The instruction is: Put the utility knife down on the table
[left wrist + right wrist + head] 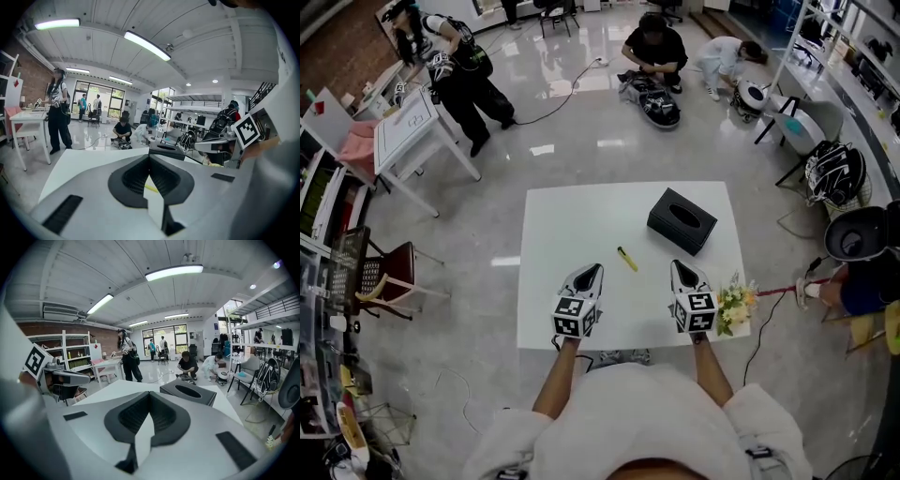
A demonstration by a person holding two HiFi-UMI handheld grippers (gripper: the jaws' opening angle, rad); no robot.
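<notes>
The yellow utility knife (626, 259) lies by itself on the white table (572, 216), between and just beyond my two grippers. My left gripper (596, 269) hovers to the knife's left, shut, with nothing held. In the left gripper view its jaws (149, 157) meet at the tips, and a yellow sliver of the knife (151, 188) shows through the slit below them. My right gripper (675, 264) is to the knife's right, shut and empty. In the right gripper view its jaws (149, 393) are closed together over the tabletop.
A black tissue box (682, 220) sits on the table's far right part. A small bunch of flowers (737, 303) stands at the near right corner. Beyond the table, people crouch on the shiny floor; a white side table (412, 131) and a chair (389, 272) stand at left.
</notes>
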